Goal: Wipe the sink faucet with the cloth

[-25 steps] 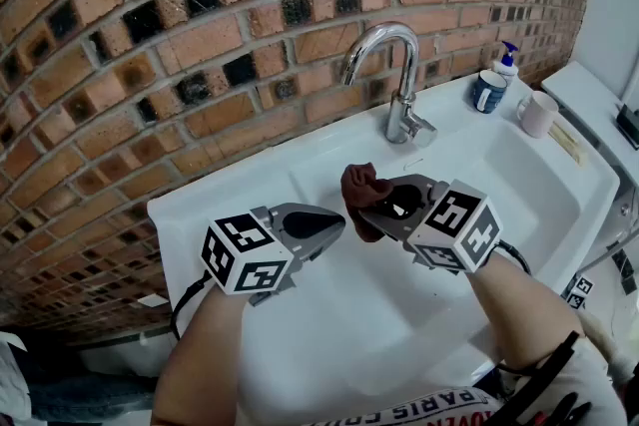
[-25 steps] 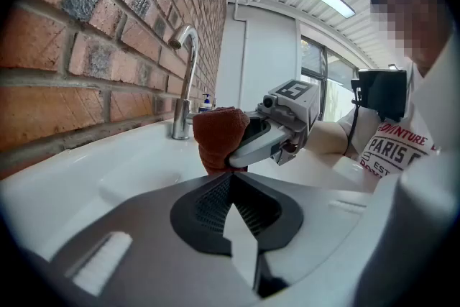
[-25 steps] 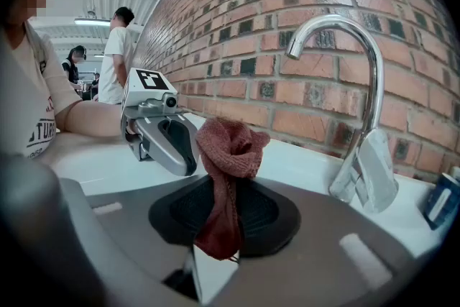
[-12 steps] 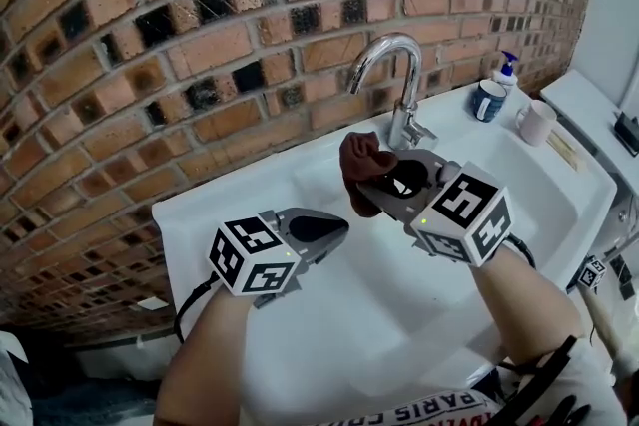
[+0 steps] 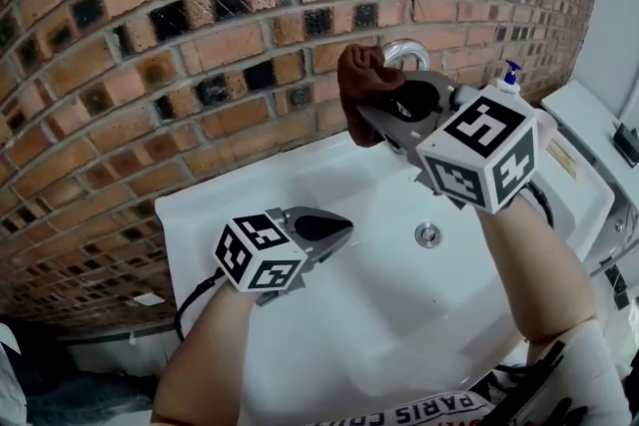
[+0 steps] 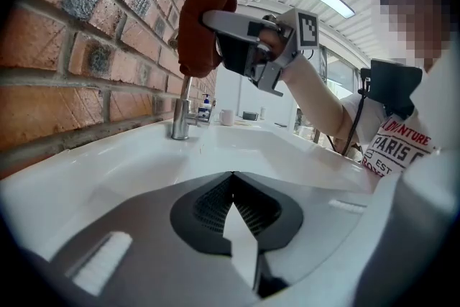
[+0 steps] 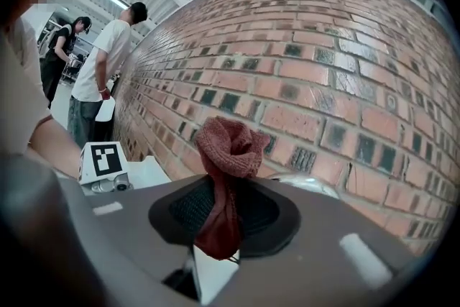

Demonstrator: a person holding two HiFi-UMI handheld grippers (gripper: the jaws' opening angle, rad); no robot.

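A crumpled red-brown cloth (image 5: 361, 85) is pinched in my right gripper (image 5: 377, 115), which is shut on it and held high against the top of the chrome faucet (image 5: 404, 49). Most of the spout is hidden behind the gripper in the head view. In the right gripper view the cloth (image 7: 226, 154) bunches above the jaws, with the faucet's curve (image 7: 307, 184) just beyond. The left gripper view shows the cloth (image 6: 201, 25) at the spout top and the faucet base (image 6: 180, 124) below it. My left gripper (image 5: 341, 226) hovers shut and empty over the basin's left side.
The white sink (image 5: 329, 314) has a drain (image 5: 427, 234) below my right arm. A brick wall (image 5: 200, 35) runs close behind the faucet. A soap bottle (image 5: 510, 75) stands at the sink's far right corner. Two people (image 7: 100, 75) stand far off.
My right gripper has risen with the cloth from above the basin up to the top of the faucet spout. The left gripper has hardly moved.
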